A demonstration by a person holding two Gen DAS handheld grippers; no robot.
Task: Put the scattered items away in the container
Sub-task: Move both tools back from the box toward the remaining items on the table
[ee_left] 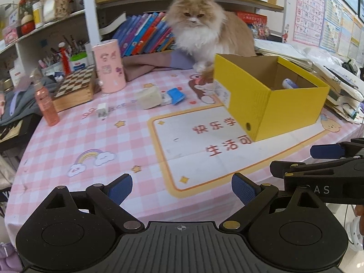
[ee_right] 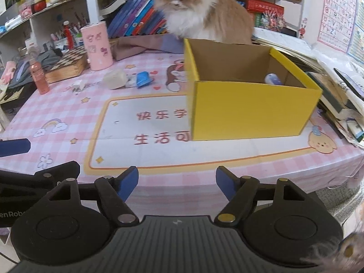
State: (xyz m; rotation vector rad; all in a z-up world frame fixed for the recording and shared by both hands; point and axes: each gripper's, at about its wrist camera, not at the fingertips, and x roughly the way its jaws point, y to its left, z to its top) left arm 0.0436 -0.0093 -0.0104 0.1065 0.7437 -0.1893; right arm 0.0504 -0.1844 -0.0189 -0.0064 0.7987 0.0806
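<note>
A yellow cardboard box [ee_left: 250, 104] [ee_right: 250, 109] stands open on the pink checked tablecloth, with a white and purple item [ee_left: 289, 83] [ee_right: 273, 79] inside. Left of it lie a beige block [ee_left: 149, 96] [ee_right: 115, 79], a blue item [ee_left: 176, 95] [ee_right: 143, 79] and a small white cube [ee_left: 102, 111] [ee_right: 77, 85]. My left gripper [ee_left: 182, 188] hovers open over the table's near edge, holding nothing. My right gripper [ee_right: 177, 182] is open and holds nothing, in front of the box and well short of it. Both grippers sit side by side.
A fluffy cat [ee_left: 204, 34] [ee_right: 200, 13] sits right behind the box. A pink spray bottle [ee_left: 45, 104], a pink cylinder [ee_left: 110, 66] and a chessboard box [ee_left: 75, 86] stand at the left. Stacked books and papers [ee_right: 336, 95] crowd the right side.
</note>
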